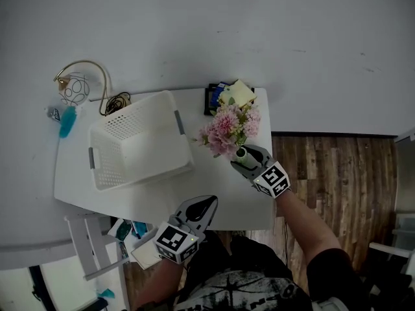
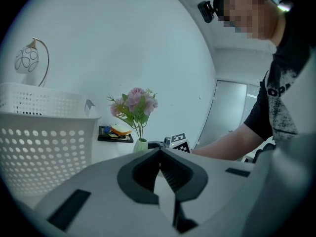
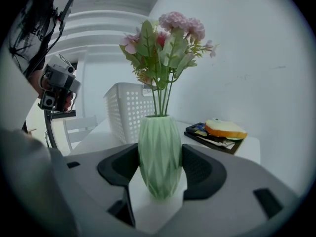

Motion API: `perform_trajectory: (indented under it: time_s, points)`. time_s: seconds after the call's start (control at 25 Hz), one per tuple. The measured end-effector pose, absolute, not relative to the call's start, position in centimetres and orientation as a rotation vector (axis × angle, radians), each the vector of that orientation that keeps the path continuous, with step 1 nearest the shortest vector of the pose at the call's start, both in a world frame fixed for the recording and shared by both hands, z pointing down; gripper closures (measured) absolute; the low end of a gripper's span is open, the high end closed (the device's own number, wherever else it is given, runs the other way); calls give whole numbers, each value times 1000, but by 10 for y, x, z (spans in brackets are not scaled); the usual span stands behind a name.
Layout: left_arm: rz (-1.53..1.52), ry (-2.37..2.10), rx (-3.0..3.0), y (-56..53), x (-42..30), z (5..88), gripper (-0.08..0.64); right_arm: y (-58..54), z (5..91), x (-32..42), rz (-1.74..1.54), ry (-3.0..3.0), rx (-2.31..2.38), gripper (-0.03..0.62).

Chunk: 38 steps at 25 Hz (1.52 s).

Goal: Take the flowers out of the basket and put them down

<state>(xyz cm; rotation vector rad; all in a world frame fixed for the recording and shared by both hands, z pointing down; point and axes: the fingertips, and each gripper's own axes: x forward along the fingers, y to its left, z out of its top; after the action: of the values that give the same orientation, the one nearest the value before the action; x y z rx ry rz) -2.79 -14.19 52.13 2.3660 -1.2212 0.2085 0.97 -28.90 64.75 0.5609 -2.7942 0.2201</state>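
Flowers: pink artificial bunch with green leaves, stems upright in a ribbed pale-green vase. The vase is clamped on both sides by the right gripper, out of the basket and just to its right, over the near-right part of the white table. Can't tell whether the base touches the tabletop. Basket: white perforated plastic with grey handles, sitting upright mid-table and looking empty from above.
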Motion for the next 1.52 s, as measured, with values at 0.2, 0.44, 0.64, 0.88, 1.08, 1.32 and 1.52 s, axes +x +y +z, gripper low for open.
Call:
perform_trajectory:
  time_s: [0.2,0.44,0.64,0.88,1.08,1.32,1.52]
  points:
    - [207,-1215,2357,-142,-26,526,545,-285,653,13,233,-2805,566,324]
    - [208,-1206,2352,-146,-20,530,546,-283,653,13,210,-2812,556,324]
    - [209,-1204,2351,-147,-18,531,546,-283,654,13,211,-2817,550,324]
    - [184,-1205,2337,-147,-19,531,546,-282,654,13,198,-2815,548,325]
    - [194,-1208,2343,-146,-18,531,546,-281,656,13,204,-2807,546,325]
    - [217,-1209,2349,-144,-15,531,546,-283,655,14,208,-2803,560,325]
    - [218,-1207,2352,-144,-14,530,546,-283,655,12,202,-2797,563,325]
